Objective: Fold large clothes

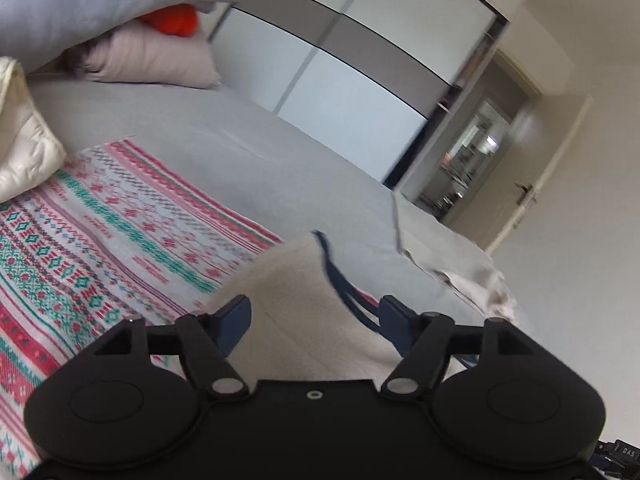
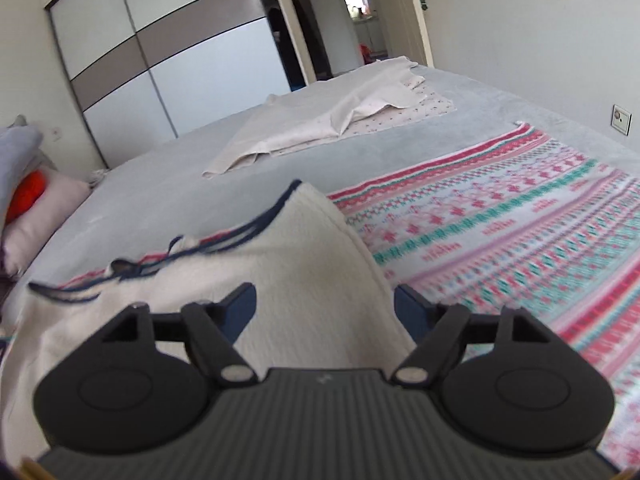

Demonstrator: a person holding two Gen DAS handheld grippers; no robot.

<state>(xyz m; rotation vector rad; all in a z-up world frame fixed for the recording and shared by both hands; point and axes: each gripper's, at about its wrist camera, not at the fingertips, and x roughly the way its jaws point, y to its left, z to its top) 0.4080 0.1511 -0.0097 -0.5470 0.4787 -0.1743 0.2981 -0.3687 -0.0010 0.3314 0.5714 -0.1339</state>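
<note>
A large cloth with red, pink and green bands [image 1: 100, 232] lies on the grey bed [image 1: 248, 152]. Its underside is cream with a dark blue edge. My left gripper [image 1: 316, 320] holds a raised corner of this cream underside [image 1: 296, 280] between its fingers. My right gripper [image 2: 324, 308] holds another raised corner [image 2: 316, 248] the same way, with the patterned side [image 2: 520, 232] spread out to its right. The fingertips of both are hidden in the cloth.
A folded pale cloth [image 2: 328, 120] lies at the far end of the bed. Pillows [image 1: 152, 60] and an orange object [image 1: 172, 20] sit at the head end, a cream quilted item [image 1: 24, 136] beside them. A wardrobe [image 1: 360, 60] and open doorway [image 2: 360, 12] stand beyond.
</note>
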